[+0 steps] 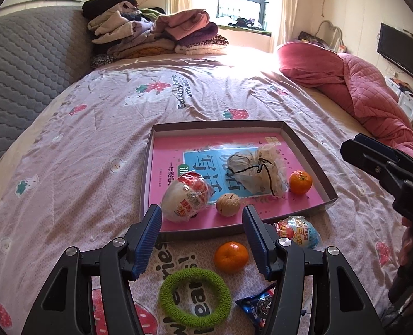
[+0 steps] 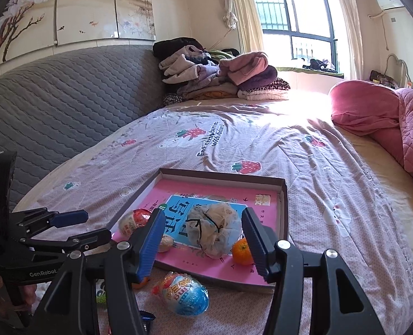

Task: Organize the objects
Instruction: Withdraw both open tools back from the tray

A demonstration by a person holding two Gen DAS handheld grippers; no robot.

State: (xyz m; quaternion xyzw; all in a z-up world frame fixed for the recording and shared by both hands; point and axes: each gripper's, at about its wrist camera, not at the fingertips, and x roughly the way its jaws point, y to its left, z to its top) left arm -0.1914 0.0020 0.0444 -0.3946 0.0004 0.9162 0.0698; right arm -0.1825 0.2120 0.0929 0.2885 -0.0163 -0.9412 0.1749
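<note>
1. The left gripper hangs over the bed with its jaws wide apart and nothing between the pads. The right gripper is the same: spread and empty.

2. The shallow tray, lined with a pink book cover, already holds a red-and-white toy egg, a walnut, a mesh pouch and one tangerine.

3. Still loose on the bedspread, on the near side of the tray's front rim, are a second tangerine, a green hair ring, a blue-and-red toy egg and a dark blue snack packet.

4. In the left wrist view the loose tangerine sits at about 5 o'clock from the left gripper's midpoint, close under the right-hand finger; the hair ring lies at 6 o'clock, lower in the frame.

5. In the right wrist view the blue-and-red toy egg lies at about 7 o'clock from the right gripper's midpoint, its long axis running from 10 to 4 o'clock.

6. As a judgement, the left hand is nearer the tangerine and the ring, the right hand nearer the egg.

7. The snack packet is partly covered by the left gripper's finger in the left wrist view; its print cannot be read. Small things at the right edge of the right wrist view are cut off and unclear.
</note>
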